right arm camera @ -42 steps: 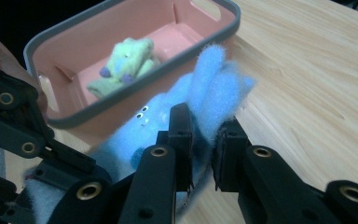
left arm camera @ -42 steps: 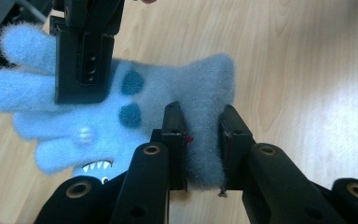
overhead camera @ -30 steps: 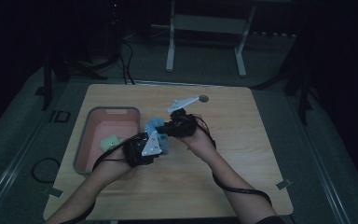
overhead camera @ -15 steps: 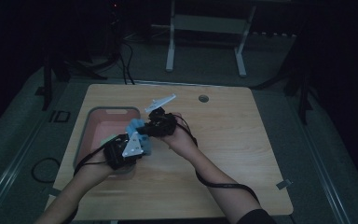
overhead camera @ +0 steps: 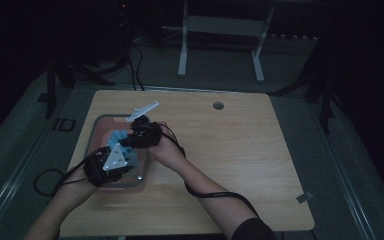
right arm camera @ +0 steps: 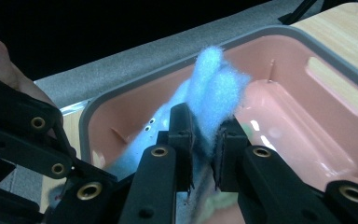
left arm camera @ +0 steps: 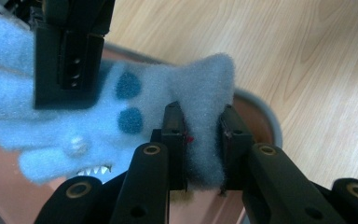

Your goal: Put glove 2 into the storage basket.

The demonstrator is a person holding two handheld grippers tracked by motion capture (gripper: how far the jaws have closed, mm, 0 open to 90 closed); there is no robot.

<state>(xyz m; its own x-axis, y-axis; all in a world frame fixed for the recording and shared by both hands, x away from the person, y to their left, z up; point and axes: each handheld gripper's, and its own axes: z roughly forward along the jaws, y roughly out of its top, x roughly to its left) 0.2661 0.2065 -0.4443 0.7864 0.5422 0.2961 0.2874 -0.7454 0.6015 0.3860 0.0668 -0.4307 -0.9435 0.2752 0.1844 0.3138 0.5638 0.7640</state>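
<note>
Above the pink bin [overhead camera: 96,131] at the desk's left edge, the left gripper [left arm camera: 200,135] and right gripper [right arm camera: 204,135] each clamp an end of a fuzzy blue sock [left arm camera: 135,107]. Lowering both together before letting go should land the sock inside, clear of the rim.

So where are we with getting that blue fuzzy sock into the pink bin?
Done: both grippers have the blue sock pinched, the left gripper at one end and the right gripper at the other. In hand: the sock hangs stretched between them over the pink bin. Left: lower it in and open the fingers; it has not been released yet.
</note>
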